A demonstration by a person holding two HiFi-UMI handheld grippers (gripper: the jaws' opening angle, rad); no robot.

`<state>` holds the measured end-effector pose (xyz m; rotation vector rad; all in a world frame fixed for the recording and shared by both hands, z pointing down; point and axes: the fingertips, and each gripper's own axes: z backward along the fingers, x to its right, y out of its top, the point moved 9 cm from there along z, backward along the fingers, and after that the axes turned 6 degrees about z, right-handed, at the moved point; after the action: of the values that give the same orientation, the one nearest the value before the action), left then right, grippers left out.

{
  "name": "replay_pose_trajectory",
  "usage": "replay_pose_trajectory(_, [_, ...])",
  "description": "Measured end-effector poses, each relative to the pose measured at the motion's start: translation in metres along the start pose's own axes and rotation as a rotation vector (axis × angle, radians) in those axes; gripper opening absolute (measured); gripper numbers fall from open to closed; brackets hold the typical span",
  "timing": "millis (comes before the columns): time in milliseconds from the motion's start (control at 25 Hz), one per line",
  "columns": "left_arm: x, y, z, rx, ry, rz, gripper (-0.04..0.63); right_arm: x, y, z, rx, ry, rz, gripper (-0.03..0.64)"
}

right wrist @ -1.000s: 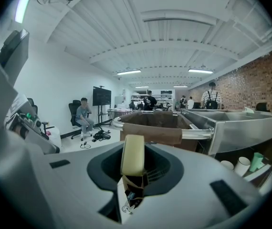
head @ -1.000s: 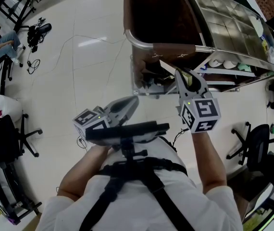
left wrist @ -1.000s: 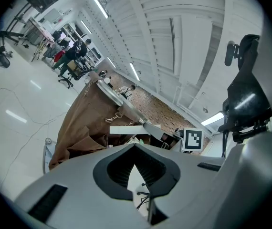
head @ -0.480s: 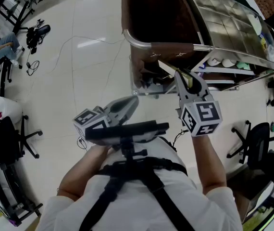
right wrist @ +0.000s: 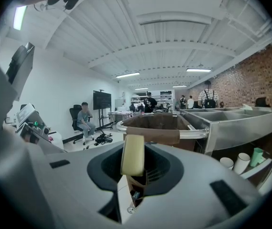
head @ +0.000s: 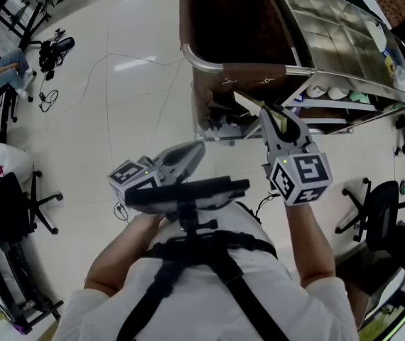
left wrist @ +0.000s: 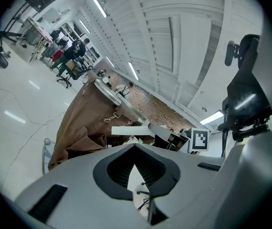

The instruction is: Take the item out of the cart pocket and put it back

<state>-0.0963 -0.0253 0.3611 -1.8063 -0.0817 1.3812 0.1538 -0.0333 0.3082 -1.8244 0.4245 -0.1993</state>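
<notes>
My right hand-held gripper point(head: 270, 119) clamps the pale flat item point(right wrist: 132, 154), its long axis aimed at the cart pocket point(head: 213, 101) just ahead. The left hand-held gripper point(head: 197, 149) is closed, empty and farther from the pocket.

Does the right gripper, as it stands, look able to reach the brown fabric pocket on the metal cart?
Probably yes: the right gripper, shut on the pale yellow flat item, points at the brown fabric pocket with nothing visible between them.
</notes>
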Motion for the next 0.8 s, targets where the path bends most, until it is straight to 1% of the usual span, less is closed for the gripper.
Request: replay_pose_trajectory(800, [-0.001,0.001,-0.003,-0.005,0.004,-0.001,-0.006,0.001,0.005,0.013,0.014,0.011,-0.035,0.074])
